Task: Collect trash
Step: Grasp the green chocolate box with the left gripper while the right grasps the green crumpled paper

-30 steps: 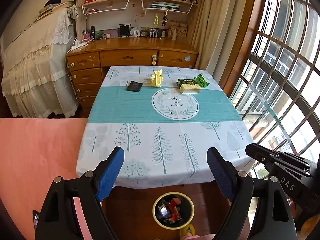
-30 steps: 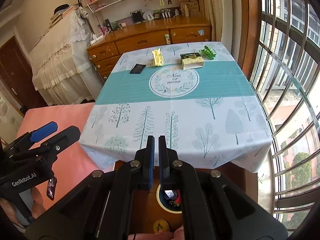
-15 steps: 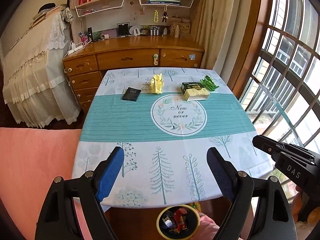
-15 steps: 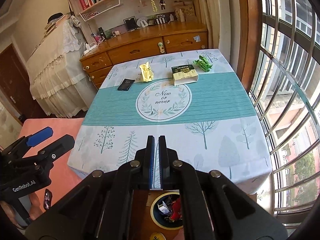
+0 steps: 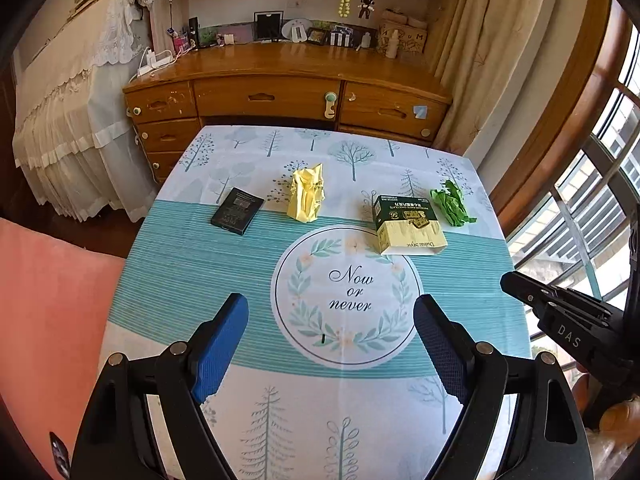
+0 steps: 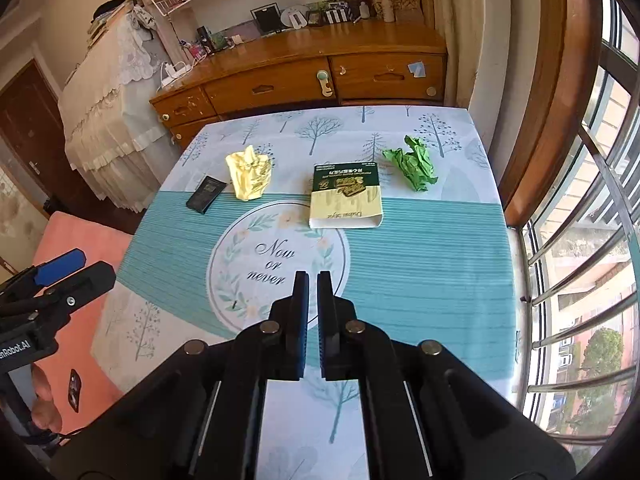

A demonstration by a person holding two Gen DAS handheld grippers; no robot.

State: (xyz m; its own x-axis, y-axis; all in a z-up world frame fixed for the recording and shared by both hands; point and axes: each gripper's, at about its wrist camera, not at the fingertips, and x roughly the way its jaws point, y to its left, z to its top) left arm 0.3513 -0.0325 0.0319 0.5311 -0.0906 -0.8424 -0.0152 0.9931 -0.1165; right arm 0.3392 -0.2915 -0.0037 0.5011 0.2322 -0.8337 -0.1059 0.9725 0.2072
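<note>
Across the far half of the tablecloth (image 5: pixel 192 264) lie a flat black packet (image 5: pixel 237 211) (image 6: pixel 206 199), a crumpled yellow wrapper (image 5: pixel 306 194) (image 6: pixel 249 175), a green and cream snack box (image 5: pixel 408 224) (image 6: pixel 346 196) and a crumpled green wrapper (image 5: pixel 452 202) (image 6: pixel 412 162). My left gripper (image 5: pixel 331 312) hangs open and empty over the near part of the round print. My right gripper (image 6: pixel 313 280) is shut with nothing in it, above the print's right side. Each gripper sits well short of the trash.
A wooden desk with drawers (image 5: pixel 280 96) stands behind the table. A lace-covered piece of furniture (image 5: pixel 72 112) is at the left, a barred window (image 6: pixel 580 240) at the right and a pink mat (image 5: pixel 48 320) by the table's left side.
Both grippers have moved forward over the table toward the trash. The yellow bin under the table's near edge has dropped out of view. Neither gripper's jaws changed.
</note>
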